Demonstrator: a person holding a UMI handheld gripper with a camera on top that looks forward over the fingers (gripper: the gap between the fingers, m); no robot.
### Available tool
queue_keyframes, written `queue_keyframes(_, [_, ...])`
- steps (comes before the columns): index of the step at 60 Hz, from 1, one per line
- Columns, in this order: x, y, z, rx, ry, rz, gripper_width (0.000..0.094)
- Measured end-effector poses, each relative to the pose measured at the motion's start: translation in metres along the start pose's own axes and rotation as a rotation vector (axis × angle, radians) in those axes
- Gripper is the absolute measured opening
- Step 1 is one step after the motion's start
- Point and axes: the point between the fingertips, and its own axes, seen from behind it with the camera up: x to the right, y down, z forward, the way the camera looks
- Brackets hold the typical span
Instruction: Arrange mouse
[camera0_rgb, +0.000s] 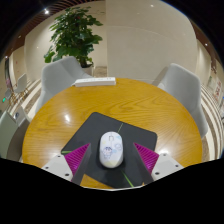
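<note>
1. The gripper (111, 160) is spread wide, its two magenta pads (78, 156) standing apart on either side of the mouse, with a clear gap at each side; it has hold of nothing.
2. The white mouse (111, 149) lies between the fingers, resting on the dark mouse pad (100, 128), at the pad's near end.
3. The mouse pad lies flat under the mouse on a round wooden surface (70, 108) and reaches beyond the mouse toward the surface's middle.
4. Beyond the mouse, at the far rim of the surface, lies a flat white keyboard-like thing (93, 82).
5. Two grey chairs (58, 72) stand past the surface on either side of the mouse's line.
6. Farthest behind the mouse stands a leafy green plant (75, 33).
</note>
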Motion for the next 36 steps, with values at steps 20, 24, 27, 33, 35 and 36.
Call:
queue_keyframes(20, [-0.017, 0.050, -0.147, -0.025, -0.001, 0.006, 0.0855])
queue_keyframes(24, [-0.016, 0.063, -0.163, -0.041, 0.004, 0.004, 0.0855])
queue_keyframes(27, [-0.016, 0.072, -0.169, -0.049, -0.001, 0.009, 0.0857])
queue_keyframes(33, [-0.012, 0.078, -0.175, -0.056, 0.003, 0.018, 0.0857])
queue_keyframes(35, [-0.009, 0.078, -0.175, -0.051, 0.007, 0.012, 0.0855])
queue_keyframes(36, [-0.007, 0.078, -0.175, -0.049, 0.011, 0.008, 0.0857])
